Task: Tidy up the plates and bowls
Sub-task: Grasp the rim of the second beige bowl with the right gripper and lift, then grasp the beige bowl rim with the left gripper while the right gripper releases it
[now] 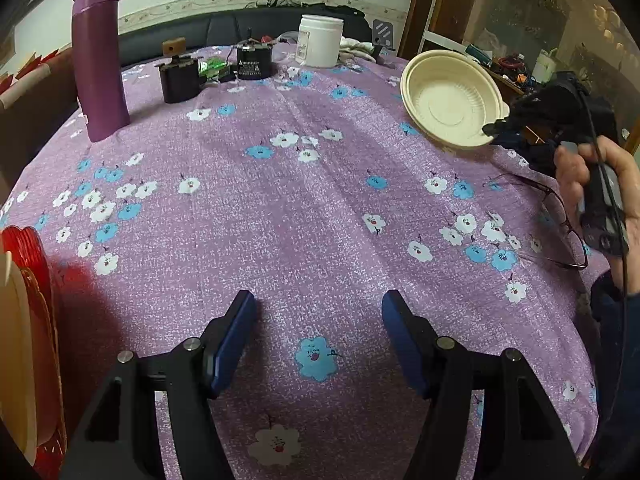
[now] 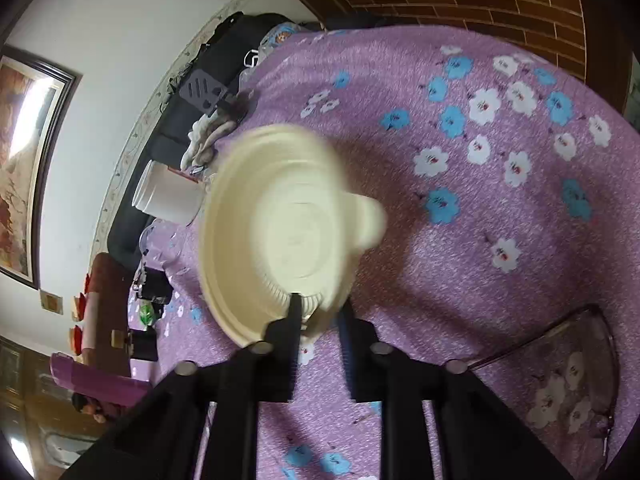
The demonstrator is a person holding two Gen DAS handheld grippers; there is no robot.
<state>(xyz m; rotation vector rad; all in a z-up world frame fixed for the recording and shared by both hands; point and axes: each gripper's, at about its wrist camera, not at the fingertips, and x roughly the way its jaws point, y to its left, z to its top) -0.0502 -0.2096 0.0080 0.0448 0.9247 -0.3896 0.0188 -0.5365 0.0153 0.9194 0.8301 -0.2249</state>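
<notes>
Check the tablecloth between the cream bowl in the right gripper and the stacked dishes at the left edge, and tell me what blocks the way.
Nothing visible does. The cream bowl, gripped at its rim by the right gripper, faces bare tablecloth toward the stacked dishes; the purple bottle stands farther back.

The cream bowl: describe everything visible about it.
The cream bowl is round and shallow, looks like thin moulded plastic or pulp, with a wide flat rim, ribbed inner wall, a flat circular base and a small tab on the rim. It is empty. The right gripper pinches its rim, holding it tilted above the purple floral tablecloth, opening facing both cameras. It is motion-blurred in the right wrist view.
</notes>
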